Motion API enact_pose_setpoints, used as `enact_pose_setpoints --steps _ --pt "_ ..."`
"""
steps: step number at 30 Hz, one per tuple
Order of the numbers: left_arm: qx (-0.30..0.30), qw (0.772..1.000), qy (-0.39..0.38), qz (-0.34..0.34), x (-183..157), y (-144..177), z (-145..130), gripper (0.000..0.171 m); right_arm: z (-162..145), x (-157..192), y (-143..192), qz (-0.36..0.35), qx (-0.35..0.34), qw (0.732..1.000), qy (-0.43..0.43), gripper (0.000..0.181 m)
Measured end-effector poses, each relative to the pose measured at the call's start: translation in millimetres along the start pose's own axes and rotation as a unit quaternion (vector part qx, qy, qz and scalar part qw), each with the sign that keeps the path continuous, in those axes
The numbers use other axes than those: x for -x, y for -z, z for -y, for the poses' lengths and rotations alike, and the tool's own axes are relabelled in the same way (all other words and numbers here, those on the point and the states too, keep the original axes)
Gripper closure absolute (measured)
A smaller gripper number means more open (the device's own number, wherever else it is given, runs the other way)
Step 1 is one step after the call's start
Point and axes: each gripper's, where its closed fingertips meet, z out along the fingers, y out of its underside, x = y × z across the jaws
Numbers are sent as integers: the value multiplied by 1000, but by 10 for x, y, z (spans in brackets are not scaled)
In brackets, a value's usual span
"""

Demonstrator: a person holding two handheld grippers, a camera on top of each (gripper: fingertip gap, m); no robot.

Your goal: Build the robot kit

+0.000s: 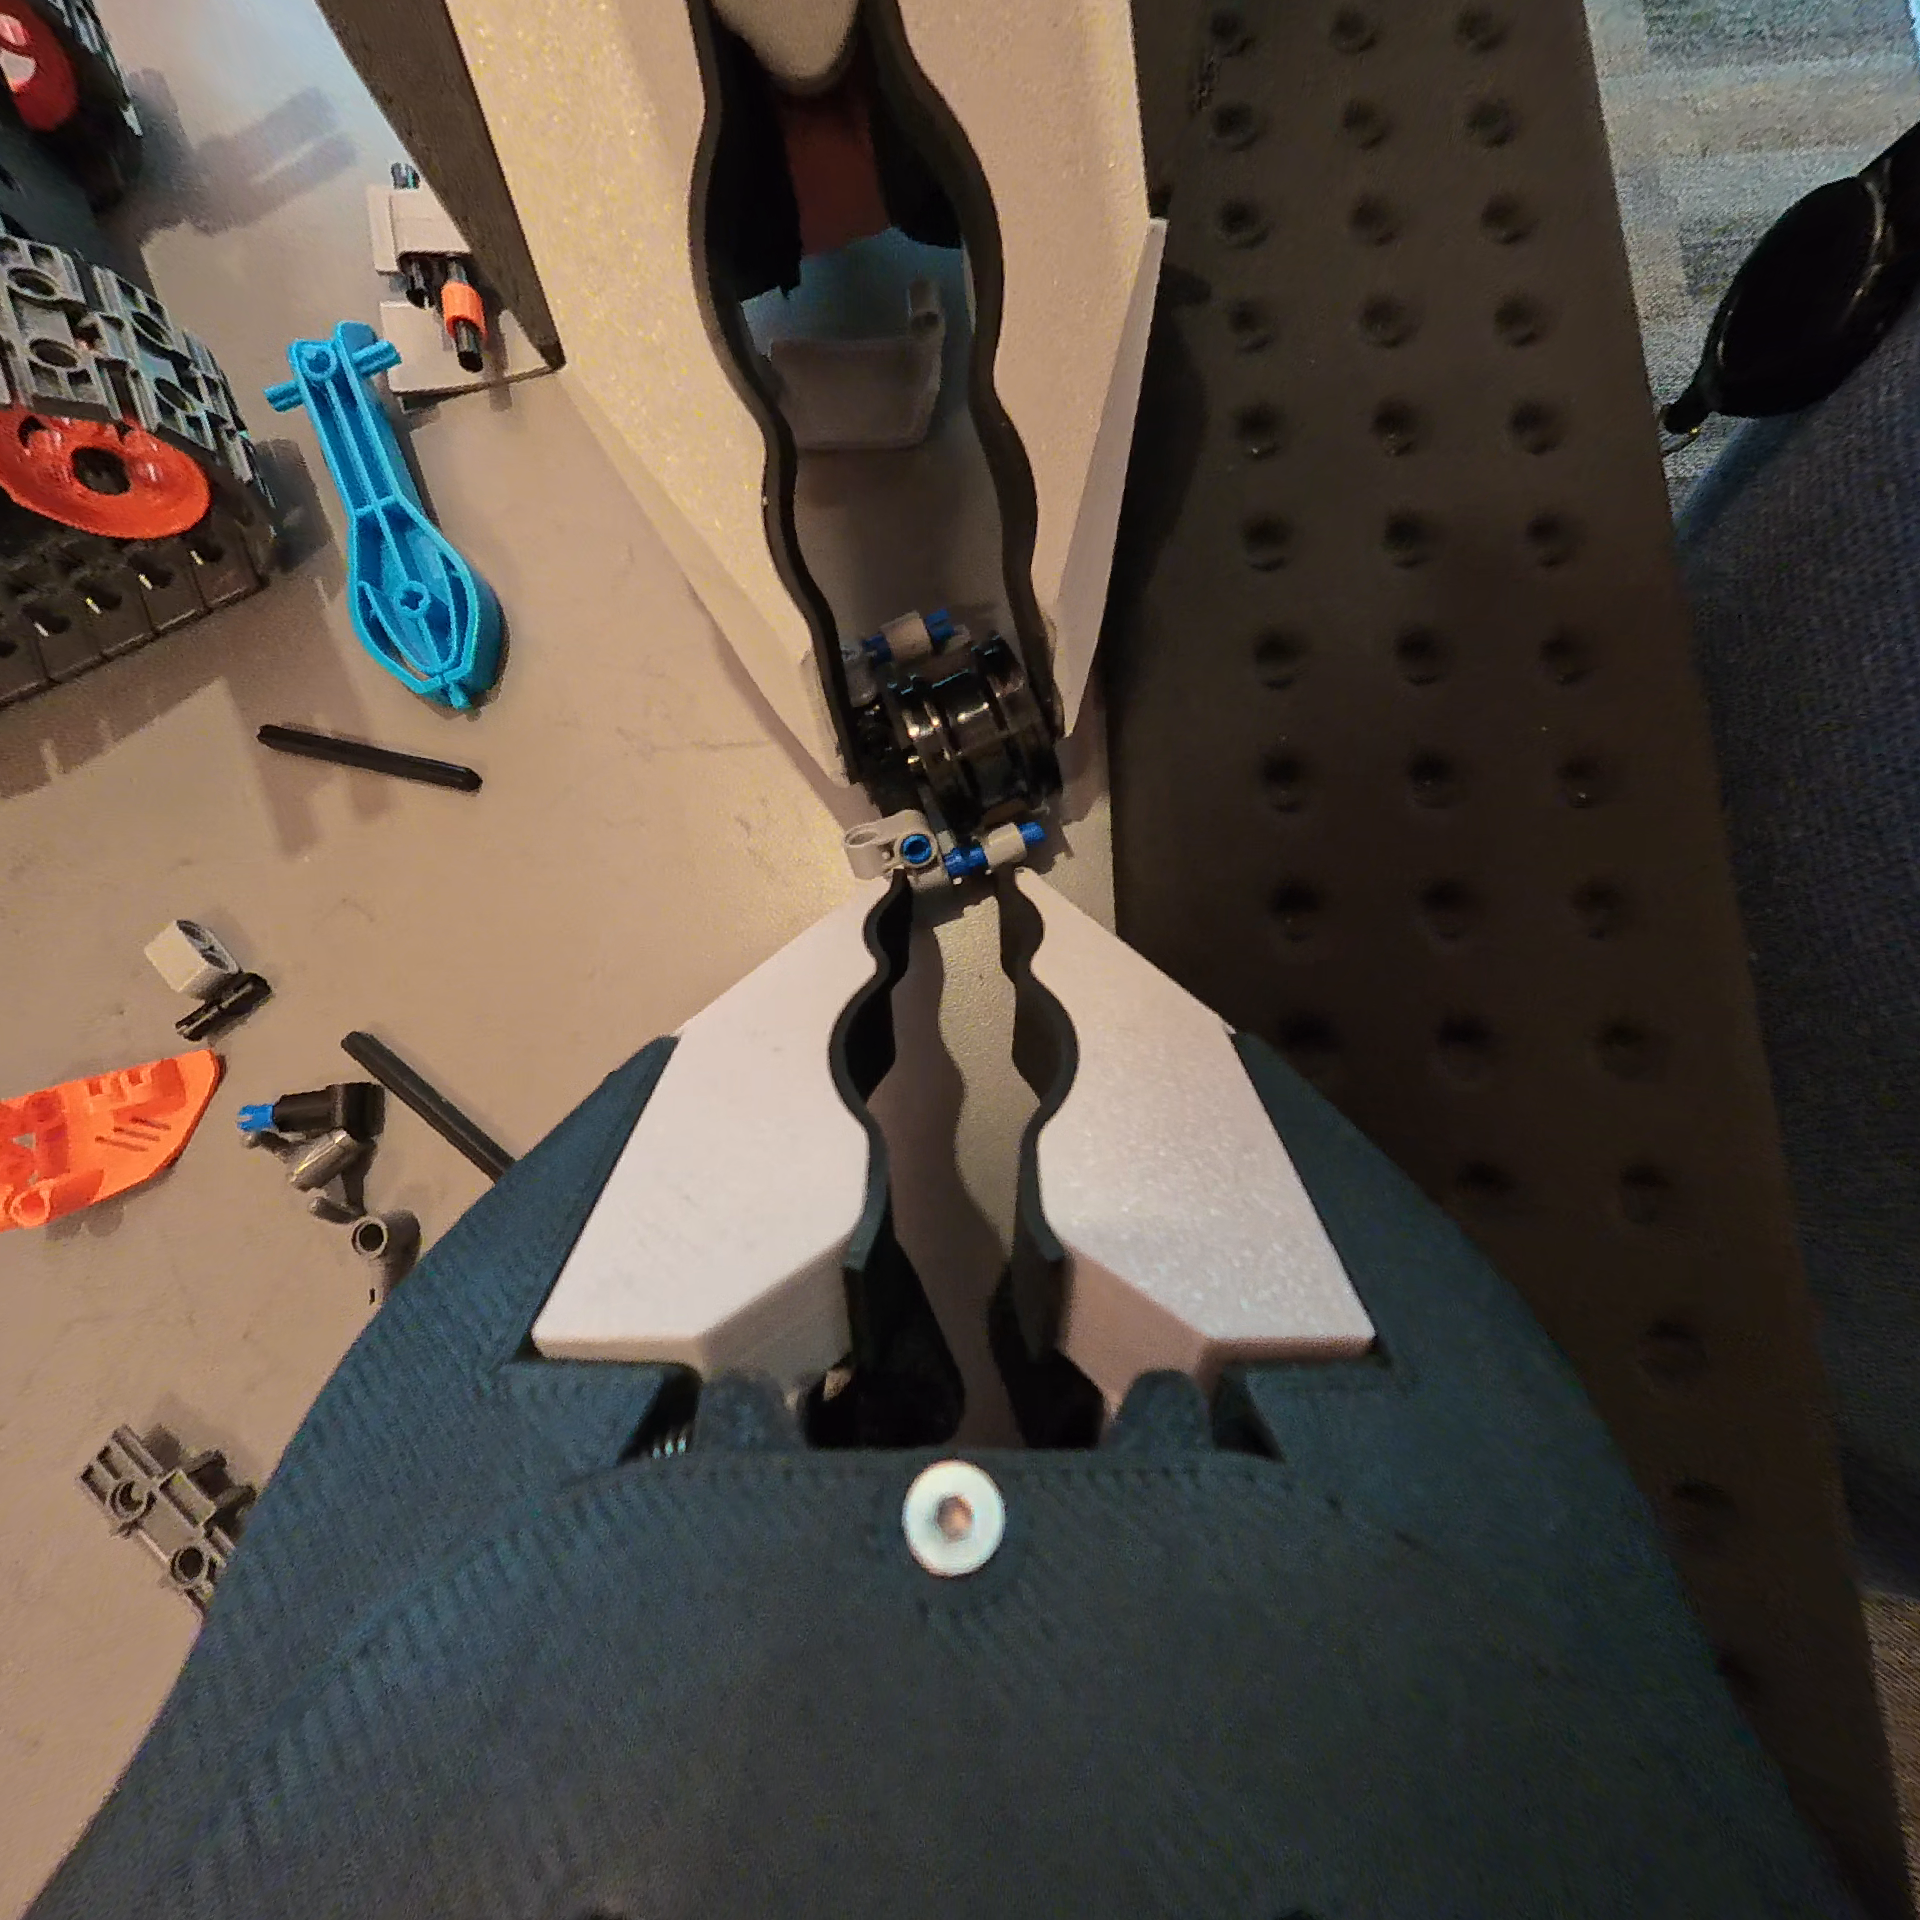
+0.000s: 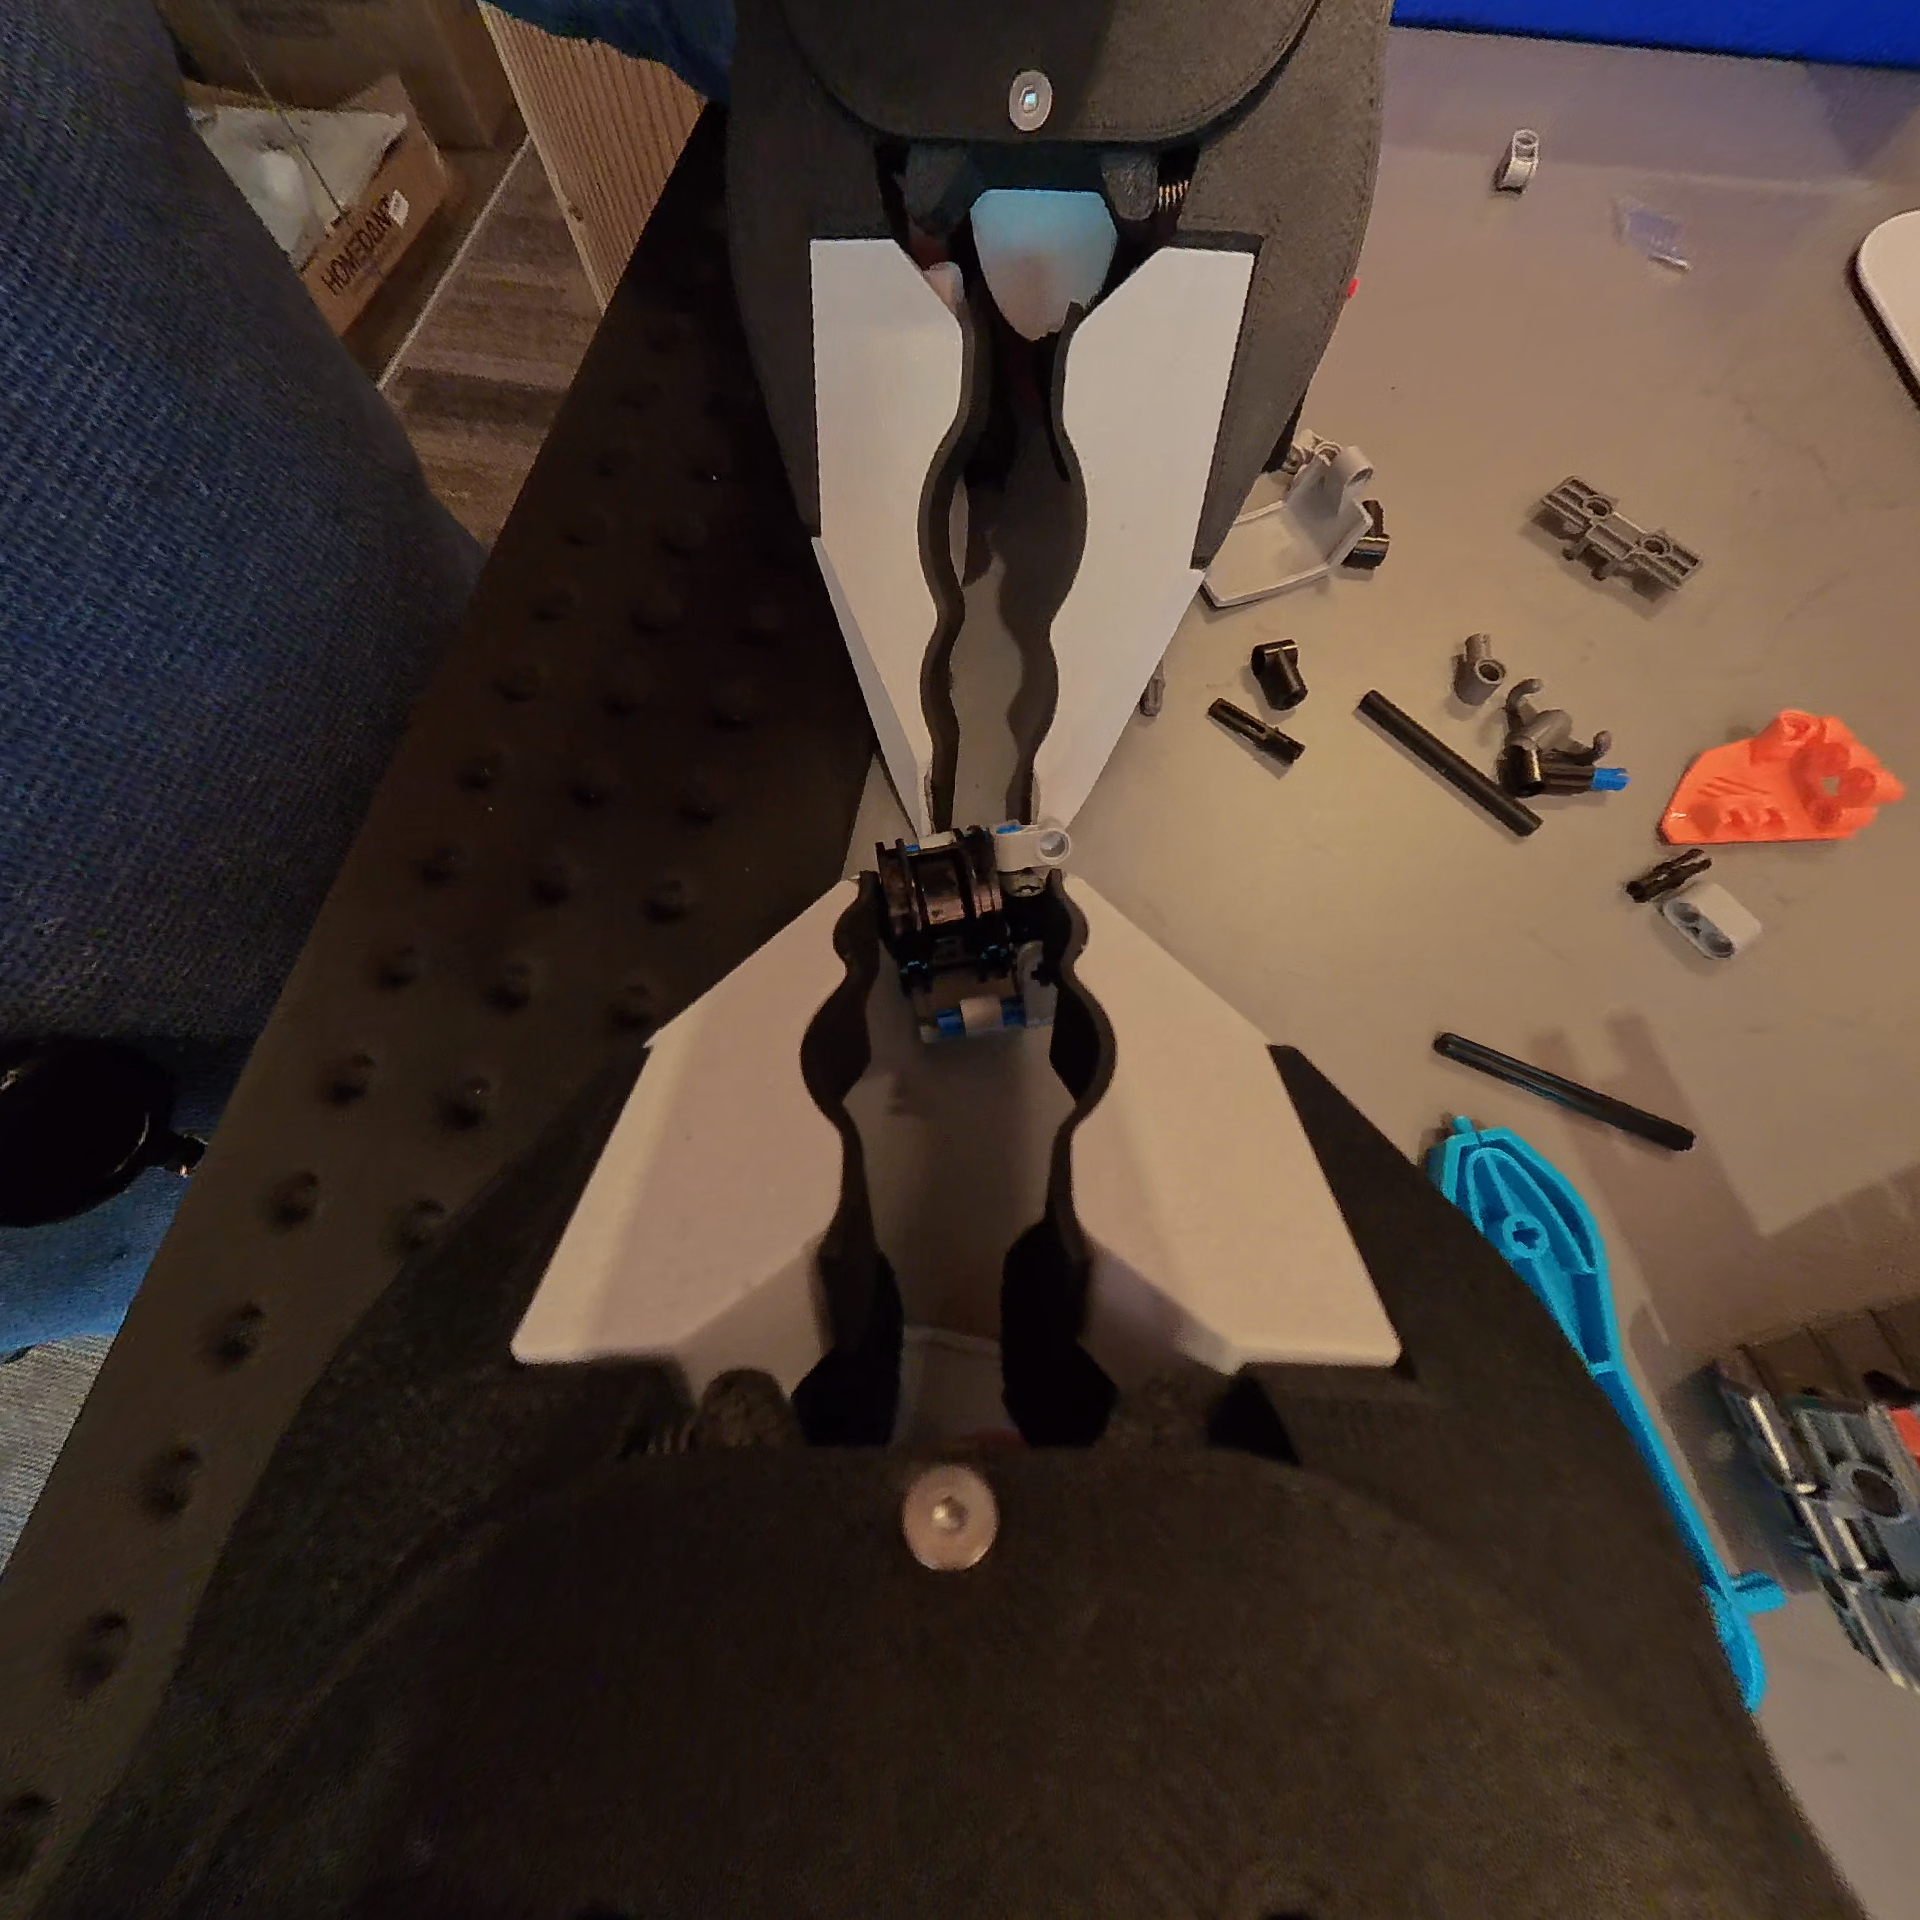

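Two grippers meet tip to tip above the grey table. My right gripper is clamped on the small wheel assembly; my left gripper pinches its grey connector. Light, rigid plastic, but the pins look likely to pop; I'd grip the black hub.
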Motion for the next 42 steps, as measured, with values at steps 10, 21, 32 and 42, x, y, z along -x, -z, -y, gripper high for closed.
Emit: enact_pose_setpoints --steps 10,21,32,42 --pt "-2 1000 27 -14 -39 -2 8 146 -1 -17 -4 -3 -2 1000 -2 152" --pt "1 1000 19 -13 13 -5 0 154 -4 -23 -4 -3 -3 1000 -2 152" --pt "7 1000 12 1 50 -24 18 164 -25 -35 4 -8 -3 1000 0 152" --pt "10 1000 12 7 60 -51 23 167 -33 -34 19 -2 -7 1000 -3 152"
